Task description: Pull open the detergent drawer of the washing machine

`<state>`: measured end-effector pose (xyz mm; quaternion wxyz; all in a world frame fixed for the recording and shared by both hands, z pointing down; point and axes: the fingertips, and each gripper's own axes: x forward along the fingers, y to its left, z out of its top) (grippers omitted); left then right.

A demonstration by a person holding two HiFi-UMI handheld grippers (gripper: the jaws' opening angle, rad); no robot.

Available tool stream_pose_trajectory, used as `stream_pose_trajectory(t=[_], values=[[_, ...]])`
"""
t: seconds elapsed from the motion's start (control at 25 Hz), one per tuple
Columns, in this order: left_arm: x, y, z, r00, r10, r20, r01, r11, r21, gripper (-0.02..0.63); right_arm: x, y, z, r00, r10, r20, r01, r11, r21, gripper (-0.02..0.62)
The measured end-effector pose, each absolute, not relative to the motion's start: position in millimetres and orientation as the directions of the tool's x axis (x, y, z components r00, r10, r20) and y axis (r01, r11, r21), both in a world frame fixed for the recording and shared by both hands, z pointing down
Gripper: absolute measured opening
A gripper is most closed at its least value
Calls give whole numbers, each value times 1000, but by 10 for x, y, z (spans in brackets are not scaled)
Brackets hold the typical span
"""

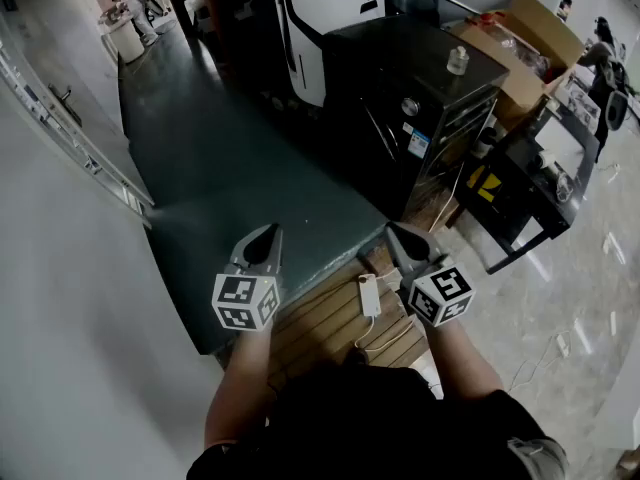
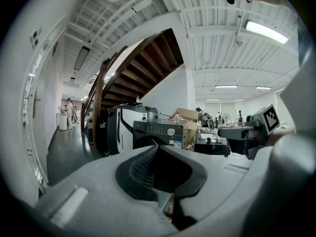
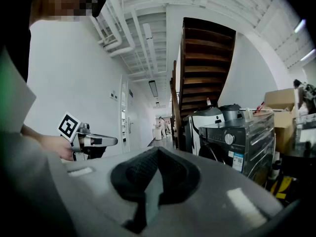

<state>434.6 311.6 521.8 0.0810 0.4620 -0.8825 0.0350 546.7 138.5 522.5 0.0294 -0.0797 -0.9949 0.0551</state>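
The left tongs [image 1: 266, 240] and right tongs [image 1: 398, 238] sit at lower centre, both closed on nothing. The washing machine [image 1: 420, 88] stands well apart at upper right, its drawer too small to make out. Arriving closed, the tongs would likely bump the panel rather than catch the drawer.

Cardboard box [image 1: 545, 23], white cable [image 1: 369, 295], perhaps wooden pallet [image 1: 318, 320]

Cameras: one head-mounted, two gripper-mounted.
Head view looks steeply down over left gripper [image 1: 270, 233] and right gripper [image 1: 392, 231]; both gripper views sit low, facing level along their own jaws; all three share the washer [image 1: 410, 68], well ahead.
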Motion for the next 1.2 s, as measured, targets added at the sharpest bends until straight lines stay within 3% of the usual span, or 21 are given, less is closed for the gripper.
stream_pose_trajectory(t=[0.64,1.2], values=[[4347,2774,5135,-578,-798,168,-812,583,-24,11,5546,872,5101,-990,129,48,126,990,-65,2],[4012,2797,5286,-597,-779,189,-792,611,15,11,5211,890,5288,-980,170,107,150,973,-175,2]])
